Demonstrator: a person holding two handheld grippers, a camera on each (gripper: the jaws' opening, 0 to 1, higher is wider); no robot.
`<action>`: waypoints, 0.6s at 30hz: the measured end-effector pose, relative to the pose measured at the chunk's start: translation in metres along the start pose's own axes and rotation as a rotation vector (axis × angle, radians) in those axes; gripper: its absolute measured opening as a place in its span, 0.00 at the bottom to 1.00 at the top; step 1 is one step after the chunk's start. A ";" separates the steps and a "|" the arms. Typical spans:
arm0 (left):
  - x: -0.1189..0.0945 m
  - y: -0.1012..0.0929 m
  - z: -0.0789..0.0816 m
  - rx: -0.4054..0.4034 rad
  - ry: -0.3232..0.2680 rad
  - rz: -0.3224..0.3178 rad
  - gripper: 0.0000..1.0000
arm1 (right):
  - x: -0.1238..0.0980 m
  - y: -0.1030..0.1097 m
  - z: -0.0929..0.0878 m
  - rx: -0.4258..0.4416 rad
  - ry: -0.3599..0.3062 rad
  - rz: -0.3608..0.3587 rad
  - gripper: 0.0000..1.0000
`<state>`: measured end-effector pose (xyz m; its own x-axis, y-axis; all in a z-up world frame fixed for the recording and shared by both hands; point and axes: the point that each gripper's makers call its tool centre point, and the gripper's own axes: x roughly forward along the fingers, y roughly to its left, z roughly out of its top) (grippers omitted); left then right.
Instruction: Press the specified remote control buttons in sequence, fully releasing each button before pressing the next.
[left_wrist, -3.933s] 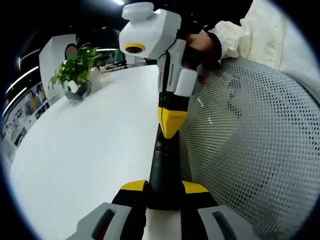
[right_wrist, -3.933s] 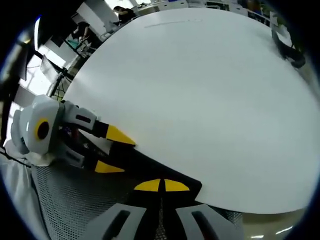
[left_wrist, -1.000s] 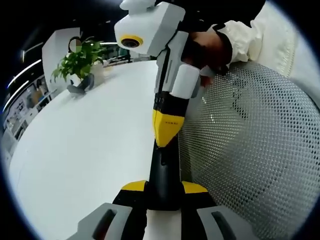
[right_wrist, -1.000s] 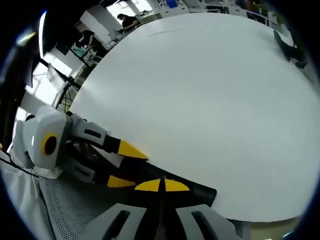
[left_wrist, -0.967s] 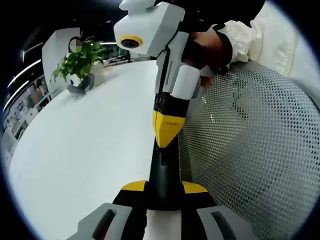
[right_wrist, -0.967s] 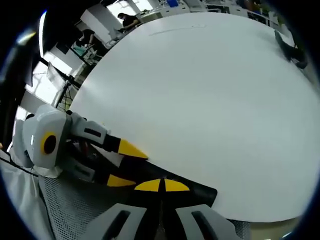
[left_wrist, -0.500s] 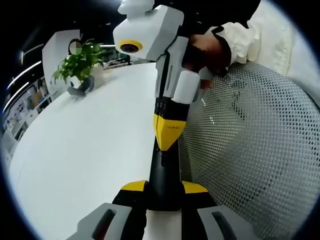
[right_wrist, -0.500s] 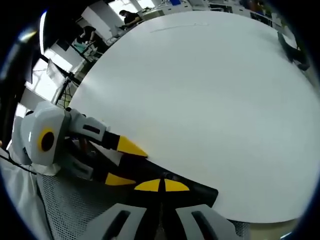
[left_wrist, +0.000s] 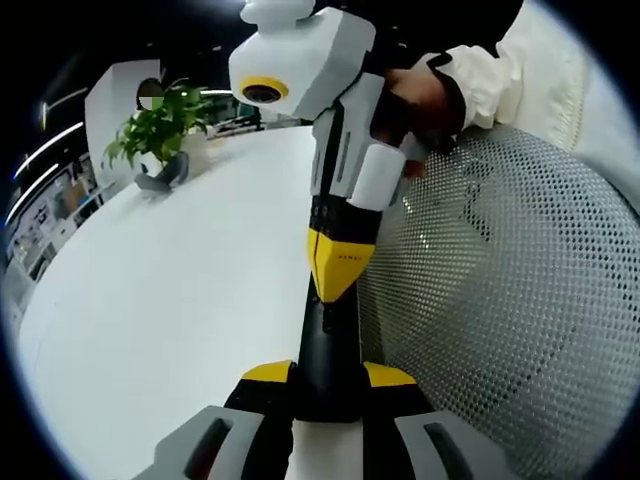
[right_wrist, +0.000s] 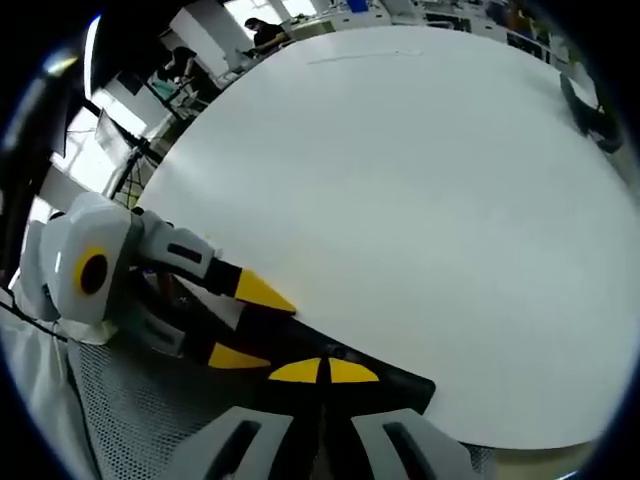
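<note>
Left gripper (left_wrist: 328, 372): your jaws are clamped on the near end of the remote (left_wrist: 330, 345), one yellow pad on each side of it.
Right gripper (right_wrist: 322, 371): your yellow tips meet with no gap between them, resting on the remote's (right_wrist: 350, 380) top face. Whether they press a button, I cannot tell.
Remote: a long black bar. It runs straight ahead from your left jaws, and crosswise just ahead of your right tips, at the table's near edge.
Left gripper view: your right gripper (left_wrist: 337, 275) comes in from above, its yellow tip down on the remote. Your hand (left_wrist: 415, 95) and pale sleeve (left_wrist: 520, 60) sit behind it. A mesh chair back (left_wrist: 500, 300) lies to the right, and a potted plant (left_wrist: 155, 140) stands far left on the white table (left_wrist: 170, 300).
Right gripper view: your left gripper (right_wrist: 235, 325) enters from the left, its two yellow pads astride the remote. The table (right_wrist: 400, 200) spreads ahead, with a dark object (right_wrist: 590, 115) at its far right and people at desks beyond.
</note>
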<state>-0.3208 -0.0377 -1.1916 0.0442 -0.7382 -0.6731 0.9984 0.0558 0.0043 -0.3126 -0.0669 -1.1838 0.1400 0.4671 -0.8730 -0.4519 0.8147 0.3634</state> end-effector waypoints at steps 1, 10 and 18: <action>0.000 0.000 0.000 0.000 0.000 0.000 0.25 | 0.000 0.000 0.000 -0.006 0.000 -0.003 0.00; 0.000 0.001 0.000 -0.003 -0.002 0.001 0.25 | -0.004 -0.005 -0.007 0.039 0.048 -0.027 0.00; 0.001 0.001 0.000 -0.003 -0.002 0.001 0.25 | -0.004 0.003 -0.014 0.058 0.100 0.007 0.00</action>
<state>-0.3197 -0.0381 -1.1924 0.0453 -0.7394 -0.6718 0.9983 0.0583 0.0031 -0.3269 -0.0715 -1.1837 0.0472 0.4384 -0.8976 -0.4002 0.8316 0.3851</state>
